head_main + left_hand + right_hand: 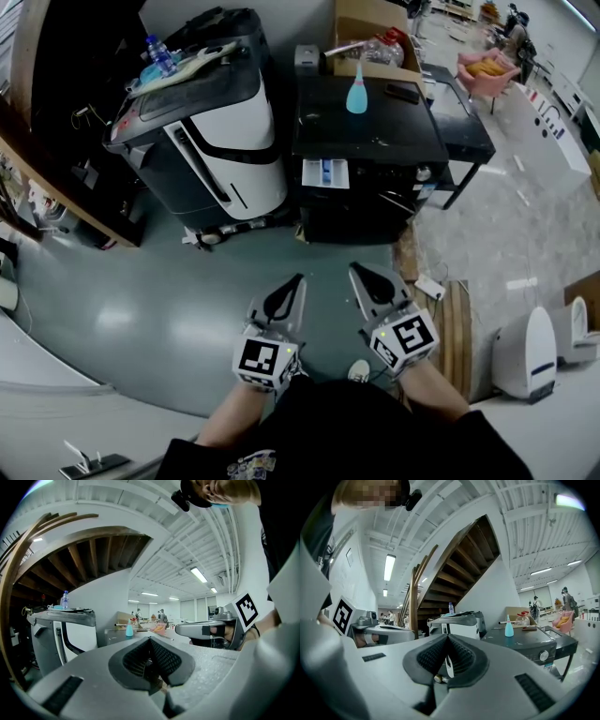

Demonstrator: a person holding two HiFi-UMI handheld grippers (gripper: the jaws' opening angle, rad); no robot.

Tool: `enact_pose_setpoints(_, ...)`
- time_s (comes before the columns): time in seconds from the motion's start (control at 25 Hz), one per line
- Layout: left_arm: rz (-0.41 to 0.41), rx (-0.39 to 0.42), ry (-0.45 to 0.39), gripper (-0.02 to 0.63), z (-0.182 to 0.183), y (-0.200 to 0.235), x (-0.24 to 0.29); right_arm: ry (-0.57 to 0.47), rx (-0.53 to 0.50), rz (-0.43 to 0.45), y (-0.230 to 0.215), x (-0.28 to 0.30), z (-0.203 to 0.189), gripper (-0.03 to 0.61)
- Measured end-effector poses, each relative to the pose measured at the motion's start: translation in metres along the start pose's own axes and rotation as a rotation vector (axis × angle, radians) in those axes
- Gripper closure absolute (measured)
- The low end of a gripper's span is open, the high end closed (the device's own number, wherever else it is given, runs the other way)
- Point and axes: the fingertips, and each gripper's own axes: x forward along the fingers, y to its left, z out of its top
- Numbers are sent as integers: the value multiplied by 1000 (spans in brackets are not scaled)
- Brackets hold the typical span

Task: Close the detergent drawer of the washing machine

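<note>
Detergent drawer (325,173) juts from the washing machine (375,141), well ahead of both tools. The left gripper (296,283) and the right gripper (356,272) are pinched together, empty. It looks like the approach step; next, one of them must reach forward and push the drawer in.

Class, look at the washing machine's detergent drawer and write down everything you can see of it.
The detergent drawer is a small white tray, plastic by the look, with a blue insert that divides its inside into compartments. It stands pulled out of the front of the black washing machine, near the top at the left end of that front in the head view. It lies level and open to above. Only the machine touches it. Its contents are too small to make out.
</note>
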Motion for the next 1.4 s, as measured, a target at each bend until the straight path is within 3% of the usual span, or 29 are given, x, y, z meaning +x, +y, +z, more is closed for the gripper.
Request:
enact_pose_setpoints(0.72,-87,-21,-26,609,-6,58,-7,14,-22,-105,26,42,-1,540)
enact_pose_setpoints(1.12,-102,-10,-26,604,-9,107,-18,4,-15,-145,48,83,-6,459)
enact_pose_setpoints(1.4,-133,-2,-14,490,-17,136,-29,6,-9,-167,63,112,-11,416)
